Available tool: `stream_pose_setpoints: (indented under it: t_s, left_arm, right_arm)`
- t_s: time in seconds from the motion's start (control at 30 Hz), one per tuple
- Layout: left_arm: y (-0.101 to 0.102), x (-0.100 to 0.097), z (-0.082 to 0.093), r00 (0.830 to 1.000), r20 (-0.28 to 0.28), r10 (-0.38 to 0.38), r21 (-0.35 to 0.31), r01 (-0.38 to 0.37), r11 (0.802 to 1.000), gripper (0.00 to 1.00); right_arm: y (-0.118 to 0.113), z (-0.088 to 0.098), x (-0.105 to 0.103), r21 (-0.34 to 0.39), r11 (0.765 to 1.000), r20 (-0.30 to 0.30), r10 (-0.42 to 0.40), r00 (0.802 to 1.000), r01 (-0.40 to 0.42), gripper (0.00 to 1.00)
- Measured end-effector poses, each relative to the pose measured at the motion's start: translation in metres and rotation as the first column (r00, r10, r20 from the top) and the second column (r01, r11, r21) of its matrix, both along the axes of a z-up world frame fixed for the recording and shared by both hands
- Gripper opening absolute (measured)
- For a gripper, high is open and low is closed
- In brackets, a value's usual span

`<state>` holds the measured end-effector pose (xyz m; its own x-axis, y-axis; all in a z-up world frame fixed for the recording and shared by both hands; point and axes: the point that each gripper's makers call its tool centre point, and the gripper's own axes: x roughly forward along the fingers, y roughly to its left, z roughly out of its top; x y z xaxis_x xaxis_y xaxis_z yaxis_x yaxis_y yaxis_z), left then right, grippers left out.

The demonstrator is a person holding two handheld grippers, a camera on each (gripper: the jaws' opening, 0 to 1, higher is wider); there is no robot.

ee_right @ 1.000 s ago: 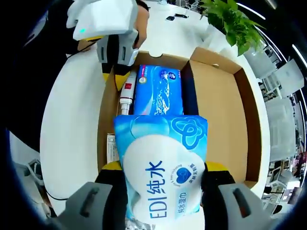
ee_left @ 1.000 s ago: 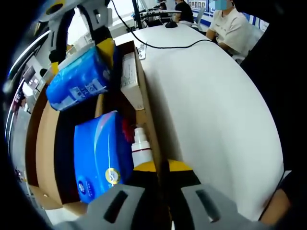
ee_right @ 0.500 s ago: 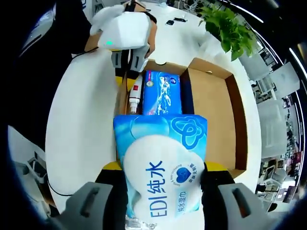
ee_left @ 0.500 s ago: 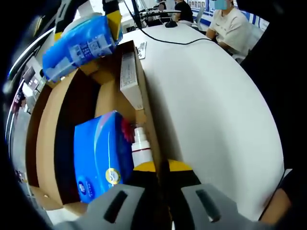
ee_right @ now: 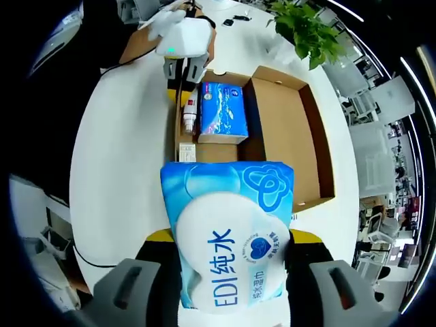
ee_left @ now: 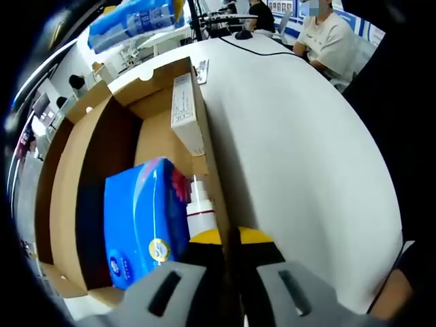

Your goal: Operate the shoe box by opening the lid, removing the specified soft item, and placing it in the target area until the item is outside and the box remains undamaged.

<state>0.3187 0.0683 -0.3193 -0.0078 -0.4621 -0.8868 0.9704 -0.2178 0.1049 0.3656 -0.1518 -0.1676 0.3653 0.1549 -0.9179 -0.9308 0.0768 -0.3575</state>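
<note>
Wipes pack, clamped in right hand-held gripper, now lifted well clear above shoe box vs 1 s ago, so removal's done, placing remains; left hand-held gripper pinches box wall.

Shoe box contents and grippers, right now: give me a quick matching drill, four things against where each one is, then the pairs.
Things:
1. wet wipes pack
2. blue tissue pack
3. white bottle
4. left gripper

Places:
A. lying in the shoe box, beside the white bottle
B. shut on the box's side wall
C. between the blue tissue pack and the box wall
D. clamped in the right gripper, above the box

Pairs: 1-D, 2-A, 3-C, 4-B
</note>
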Motion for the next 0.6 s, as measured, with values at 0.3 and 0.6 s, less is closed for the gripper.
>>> stream_pose_setpoints:
  t_s: [0.3, 0.6]
  left_arm:
    - [0.0, -0.001, 0.0, 1.0, 0.002, 0.004, 0.002, -0.004, 1.0, 0.04]
    - [0.001, -0.001, -0.001, 1.0, 0.002, 0.008, 0.005, -0.008, 1.0, 0.04]
  right_arm:
    - [-0.044, 0.002, -0.016, -0.02, 0.997, -0.012, -0.069, 0.998, 0.068, 0.6]
    - [-0.065, -0.008, -0.019, -0.019, 0.995, -0.032, -0.099, 0.995, 0.098, 0.6]
